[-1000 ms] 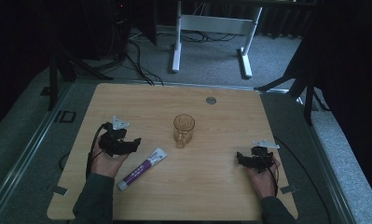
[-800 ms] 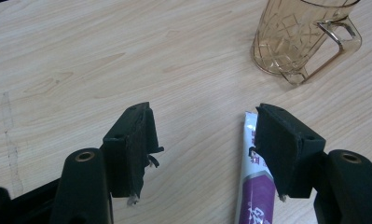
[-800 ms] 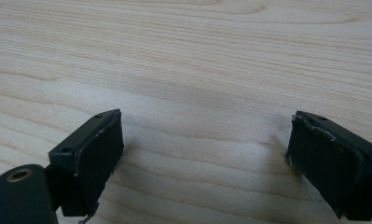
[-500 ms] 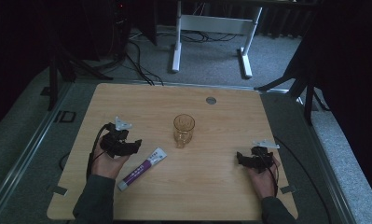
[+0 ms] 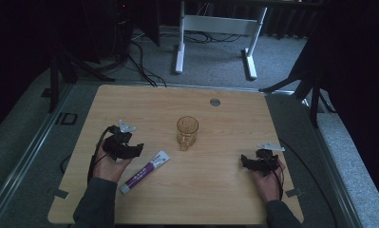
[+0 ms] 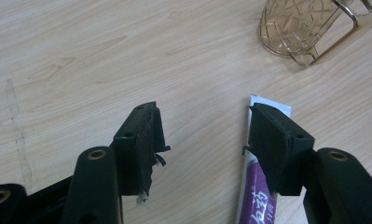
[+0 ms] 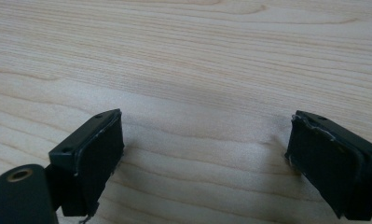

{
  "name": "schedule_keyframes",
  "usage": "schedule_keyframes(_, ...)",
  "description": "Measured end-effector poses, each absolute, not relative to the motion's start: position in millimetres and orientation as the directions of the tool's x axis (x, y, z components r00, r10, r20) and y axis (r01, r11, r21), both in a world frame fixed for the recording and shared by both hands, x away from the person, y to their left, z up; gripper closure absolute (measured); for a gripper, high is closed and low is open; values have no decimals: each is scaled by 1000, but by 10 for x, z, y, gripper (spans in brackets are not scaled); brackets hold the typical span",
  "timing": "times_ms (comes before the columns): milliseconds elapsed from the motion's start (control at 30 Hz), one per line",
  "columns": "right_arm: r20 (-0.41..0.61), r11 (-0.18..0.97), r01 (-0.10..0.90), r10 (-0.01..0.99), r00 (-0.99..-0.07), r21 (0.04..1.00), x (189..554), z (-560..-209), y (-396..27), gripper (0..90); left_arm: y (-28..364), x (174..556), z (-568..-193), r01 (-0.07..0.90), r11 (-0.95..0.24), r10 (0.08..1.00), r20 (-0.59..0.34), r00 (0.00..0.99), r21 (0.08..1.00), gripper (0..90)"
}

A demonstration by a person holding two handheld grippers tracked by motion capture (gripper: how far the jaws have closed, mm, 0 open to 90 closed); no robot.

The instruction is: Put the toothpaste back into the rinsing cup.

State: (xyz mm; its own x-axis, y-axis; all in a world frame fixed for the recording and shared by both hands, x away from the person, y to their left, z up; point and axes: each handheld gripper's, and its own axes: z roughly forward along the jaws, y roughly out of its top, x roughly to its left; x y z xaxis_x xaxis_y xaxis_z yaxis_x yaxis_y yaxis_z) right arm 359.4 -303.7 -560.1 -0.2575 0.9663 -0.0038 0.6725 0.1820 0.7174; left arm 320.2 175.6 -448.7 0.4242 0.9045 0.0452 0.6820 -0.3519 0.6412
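Note:
A white and purple toothpaste tube (image 5: 144,172) lies slantwise on the wooden table (image 5: 211,199), left of centre. An amber glass mug (image 5: 187,132) stands upright in the middle. My left gripper (image 5: 136,149) rests low beside the tube's upper end. Its jaws have just been closing, and in the left gripper view (image 6: 203,116) only bare wood lies between them. The tube (image 6: 256,205) runs under the right-hand jaw, and the mug (image 6: 305,28) sits beyond. My right gripper (image 5: 245,161) lies at the table's right, open (image 7: 204,135) over bare wood.
A round grey grommet (image 5: 215,102) is set in the table near its far edge. Beyond the table, white desk legs (image 5: 180,52) and loose cables (image 5: 139,61) lie on the grey floor. Dark stands flank both sides.

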Motion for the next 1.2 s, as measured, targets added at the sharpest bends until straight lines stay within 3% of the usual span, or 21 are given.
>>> schedule_keyframes(1200,-4,182,672,966,-258,718,3594,-5601,-3037,106,1658,3257,-4547,745,-393,881,-13,473,539,510)
